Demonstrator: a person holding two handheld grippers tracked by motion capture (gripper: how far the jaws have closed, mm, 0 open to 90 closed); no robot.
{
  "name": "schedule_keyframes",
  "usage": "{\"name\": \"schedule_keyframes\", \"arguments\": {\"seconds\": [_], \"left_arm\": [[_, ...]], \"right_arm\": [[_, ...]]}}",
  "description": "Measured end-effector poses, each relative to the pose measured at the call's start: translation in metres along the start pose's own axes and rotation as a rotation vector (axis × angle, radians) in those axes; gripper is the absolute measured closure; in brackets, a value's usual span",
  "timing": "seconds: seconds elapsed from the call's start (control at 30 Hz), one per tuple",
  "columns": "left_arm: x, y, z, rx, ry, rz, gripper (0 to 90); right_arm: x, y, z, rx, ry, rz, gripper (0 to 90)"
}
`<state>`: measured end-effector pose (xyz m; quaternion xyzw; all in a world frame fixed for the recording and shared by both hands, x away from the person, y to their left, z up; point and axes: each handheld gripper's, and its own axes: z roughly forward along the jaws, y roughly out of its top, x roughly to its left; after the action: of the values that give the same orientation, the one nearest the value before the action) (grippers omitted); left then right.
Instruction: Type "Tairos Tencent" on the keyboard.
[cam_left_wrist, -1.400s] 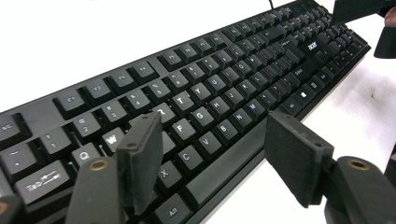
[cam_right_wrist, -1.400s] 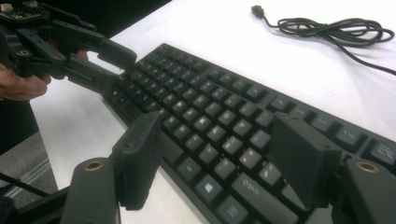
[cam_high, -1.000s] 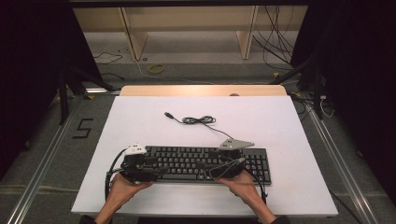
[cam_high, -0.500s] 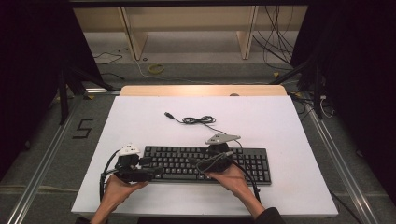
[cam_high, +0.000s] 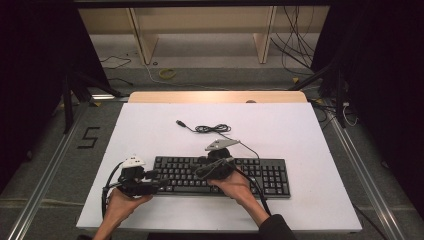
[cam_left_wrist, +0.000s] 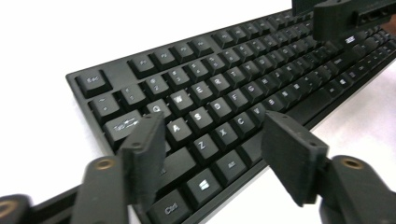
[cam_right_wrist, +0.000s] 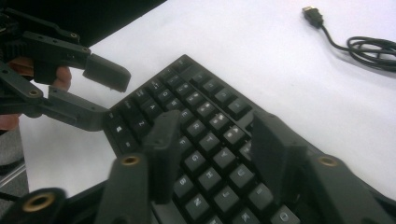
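**Two hand-held grippers over a keyboard**

A black keyboard (cam_high: 222, 174) lies along the near part of the white desk (cam_high: 300, 130), its cable (cam_high: 212, 128) coiled just behind it and ending in a plug (cam_right_wrist: 312, 15). The left gripper (cam_high: 157, 181) sits at the keyboard's left end; its fingers (cam_left_wrist: 142, 156) stand apart above the lower-left keys, having just been closing, with nothing pressed between them. The right gripper (cam_high: 197, 170) hovers over the middle-left keys, its fingers (cam_right_wrist: 163, 149) likewise apart and just closing on nothing. In the high view the right hand (cam_high: 235, 185) hides part of the key rows. The keyboard's right end is cut off in both gripper views. Key legends far from the left gripper's camera blur.
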<state>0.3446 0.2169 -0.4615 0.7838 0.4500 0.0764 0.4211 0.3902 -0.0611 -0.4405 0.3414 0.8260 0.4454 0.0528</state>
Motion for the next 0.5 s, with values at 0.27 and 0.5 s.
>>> {"name": "schedule_keyframes", "arguments": {"seconds": [0.27, 0.5], "left_arm": [[0.000, -0.003, -0.002, 0.021, 0.028, 0.030, 66.3], [0.002, -0.005, -0.001, 0.057, 0.058, 0.042, 84.7]], "right_arm": [[0.005, 0.003, 0.016, 0.040, 0.000, -0.020, 75.6], [0.005, 0.004, 0.029, 0.078, -0.010, -0.023, 89.3]]}}
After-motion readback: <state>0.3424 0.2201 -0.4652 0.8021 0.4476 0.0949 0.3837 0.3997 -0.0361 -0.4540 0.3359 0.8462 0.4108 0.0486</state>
